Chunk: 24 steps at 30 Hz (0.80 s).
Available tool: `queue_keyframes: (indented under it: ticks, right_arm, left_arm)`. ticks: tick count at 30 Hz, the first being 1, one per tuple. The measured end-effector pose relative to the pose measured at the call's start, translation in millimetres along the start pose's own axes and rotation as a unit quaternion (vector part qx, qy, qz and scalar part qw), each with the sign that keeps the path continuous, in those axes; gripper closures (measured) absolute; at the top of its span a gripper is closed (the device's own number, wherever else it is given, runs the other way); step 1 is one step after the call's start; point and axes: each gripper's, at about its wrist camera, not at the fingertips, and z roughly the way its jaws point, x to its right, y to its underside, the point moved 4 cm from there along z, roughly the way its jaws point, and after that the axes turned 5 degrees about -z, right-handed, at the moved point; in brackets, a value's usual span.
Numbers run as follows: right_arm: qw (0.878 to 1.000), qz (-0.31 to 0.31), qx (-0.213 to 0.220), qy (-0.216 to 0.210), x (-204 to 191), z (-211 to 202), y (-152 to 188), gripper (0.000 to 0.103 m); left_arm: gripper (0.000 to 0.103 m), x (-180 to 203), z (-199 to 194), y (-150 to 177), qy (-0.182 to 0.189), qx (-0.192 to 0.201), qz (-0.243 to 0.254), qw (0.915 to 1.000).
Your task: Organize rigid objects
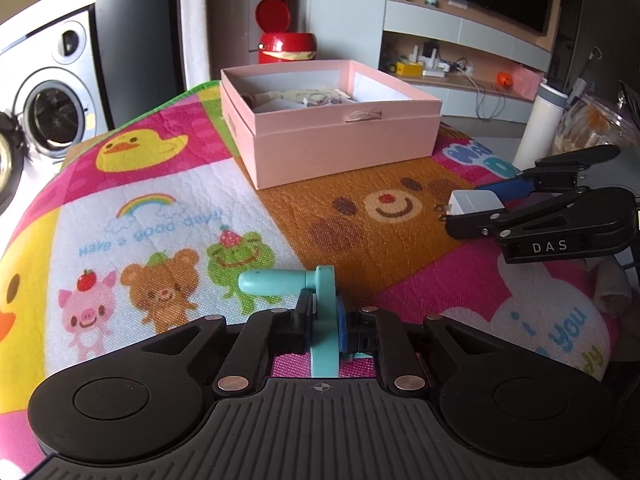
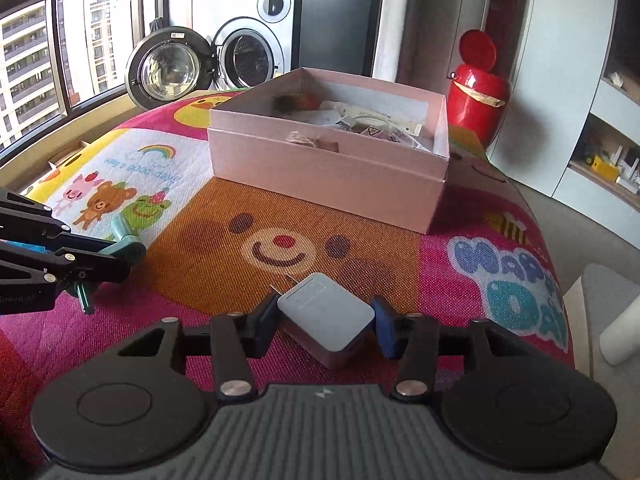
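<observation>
Left gripper (image 1: 325, 322): closest thing to the lens, and you had it clamped tight on a teal crank handle (image 1: 323, 320), its knob sticking out to the left above the mat.
Right gripper (image 2: 326, 322): you had this one squeezed onto a grey plug adapter (image 2: 326, 316), blue pads (image 2: 383, 326) pressing its two sides, prongs pointing away from you toward the bear's smile.
Adapter height: honestly couldn't tell if it was resting on the mat or just off it.
Mat (image 1: 168, 200): cartoon play mat under everything, with a duck, a rainbow panel and a big brown bear face in the middle.
Pink box (image 1: 332, 136): sat open at the far side of the mat, well apart from both of your grippers, already holding a jumble of small bits and papers.
Red bin (image 2: 478, 92): stood behind the box with its lid flipped up.
Washing machine (image 2: 248, 40): in the background, door swung open.
</observation>
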Motion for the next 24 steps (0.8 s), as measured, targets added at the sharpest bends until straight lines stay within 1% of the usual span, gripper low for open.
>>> queue_keyframes:
  ticks: [1, 4, 8, 12, 14, 16, 18, 20, 22, 23, 24]
  right_arm:
    - [1.0, -0.005, 0.001, 0.001, -0.2, -2.1, -0.8, 0.054]
    - [1.0, -0.02, 0.009, 0.006, 1.7, -13.5, -5.8, 0.054]
    - [0.999, -0.022, 0.025, 0.017, 10.3, -27.4, -16.4, 0.054]
    - [0.999, -0.015, 0.04, 0.023, 22.3, -38.3, -32.2, 0.054]
    - [0.998, -0.016, 0.053, 0.028, 28.7, -44.8, -45.5, 0.054]
    - [0.996, -0.021, 0.075, 0.039, 36.2, -52.5, -66.0, 0.054]
    - [0.994, -0.025, 0.097, 0.045, 43.7, -56.7, -88.2, 0.054]
    - [0.993, -0.018, 0.111, 0.043, 52.3, -53.1, -114.6, 0.054]
    - [0.992, -0.011, 0.117, 0.043, 57.6, -41.2, -136.0, 0.054]
    - [0.992, -0.011, 0.118, 0.048, 58.7, -32.7, -144.7, 0.054]
    - [0.991, -0.013, 0.121, 0.052, 59.5, -22.8, -152.2, 0.054]
  left_arm:
    - [0.088, 0.2, -1.5, -0.3, 0.005, 0.001, 0.003, 1.0]
    - [0.089, 1.6, -4.8, -3.7, 0.004, 0.006, 0.016, 0.9998]
    - [0.089, 5.3, -7.2, -13.4, 0.01, 0.01, 0.028, 0.9995]
    - [0.088, 12.9, -17.8, -38.5, 0.02, 0.031, 0.058, 0.9977]
    - [0.088, 16.7, -28.1, -68.2, 0.018, 0.062, 0.078, 0.9948]
    - [0.088, 18.4, -36.0, -103.4, 0.015, 0.099, 0.094, 0.9905]
    - [0.088, 16.0, -35.5, -140.6, 0.019, 0.128, 0.091, 0.9874]
    - [0.088, 9.8, -23.3, -172.4, 0.046, 0.133, 0.07, 0.9875]
    - [0.088, 0.1, -1.4, -199.6, 0.078, 0.131, 0.037, 0.9877]
    - [0.088, -5.4, 12.4, -210.1, 0.09, 0.128, 0.021, 0.9874]
    - [0.087, -10.4, 25.7, -217.0, 0.089, 0.126, 0.009, 0.988]
